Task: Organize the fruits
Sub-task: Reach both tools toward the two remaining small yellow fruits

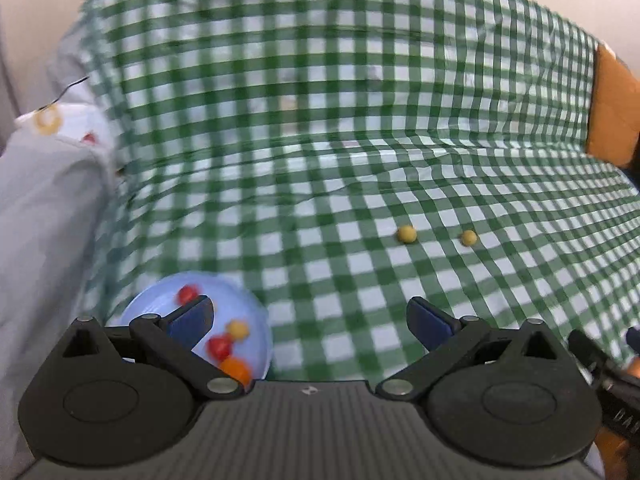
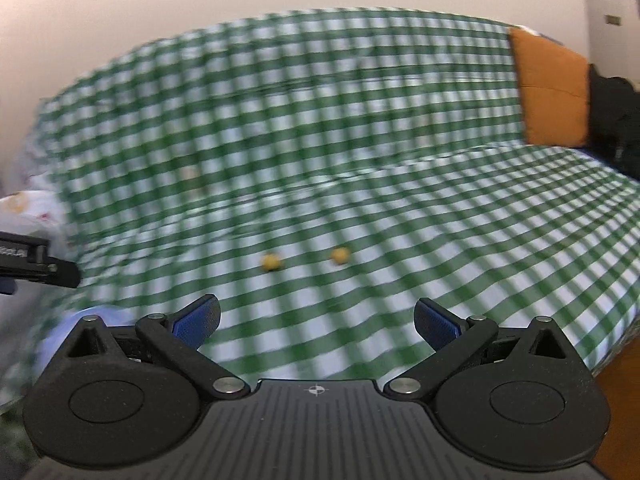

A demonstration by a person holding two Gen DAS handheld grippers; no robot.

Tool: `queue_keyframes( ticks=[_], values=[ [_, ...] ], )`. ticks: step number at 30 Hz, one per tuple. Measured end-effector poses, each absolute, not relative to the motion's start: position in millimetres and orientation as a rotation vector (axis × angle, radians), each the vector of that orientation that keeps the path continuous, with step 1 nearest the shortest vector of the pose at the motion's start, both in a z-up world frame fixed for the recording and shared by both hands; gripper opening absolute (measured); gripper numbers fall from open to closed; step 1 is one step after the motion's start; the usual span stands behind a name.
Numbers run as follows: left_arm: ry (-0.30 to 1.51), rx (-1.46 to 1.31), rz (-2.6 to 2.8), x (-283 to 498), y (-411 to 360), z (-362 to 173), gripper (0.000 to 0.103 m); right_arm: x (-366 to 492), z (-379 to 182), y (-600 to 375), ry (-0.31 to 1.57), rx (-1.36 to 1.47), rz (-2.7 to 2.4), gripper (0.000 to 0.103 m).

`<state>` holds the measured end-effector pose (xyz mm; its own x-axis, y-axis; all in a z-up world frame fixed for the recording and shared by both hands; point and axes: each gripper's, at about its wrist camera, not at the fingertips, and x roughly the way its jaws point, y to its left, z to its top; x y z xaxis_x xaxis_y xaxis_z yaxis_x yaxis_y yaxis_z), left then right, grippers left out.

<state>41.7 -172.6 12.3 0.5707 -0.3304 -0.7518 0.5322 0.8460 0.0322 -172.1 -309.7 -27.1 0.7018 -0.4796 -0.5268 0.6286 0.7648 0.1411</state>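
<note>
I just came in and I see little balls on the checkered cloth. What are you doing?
A person is sorting small fruits with a gripper in each hand. The blue bowl already holds red, yellow and orange ones. Two yellow fruits, one beside the other, lie loose on the green checkered cloth. The left gripper and right gripper are both open and empty, with the left one close to the bowl.

**Little readable text**

Lower right of the left wrist view: white letters "DA" on a black tool (image 1: 618, 396), the rest cut off. Far left of the right wrist view: a white label on a black tool (image 2: 24, 258), too blurred to read.
</note>
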Motion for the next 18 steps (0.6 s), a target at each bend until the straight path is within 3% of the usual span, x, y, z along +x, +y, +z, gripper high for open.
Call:
queue_keyframes(
  ticks=[11, 18],
  values=[
    [0.902, 0.299, -0.704, 122.4, -320.2, -111.6, 0.103, -58.7, -123.8, -440.8, 0.608, 0.306, -0.714, 0.102],
    [0.899, 0.418, -0.713, 159.1, -368.3, -160.8, 0.103, 10.2, -168.8, -475.8, 0.697, 0.264, -0.672, 0.102]
  ],
)
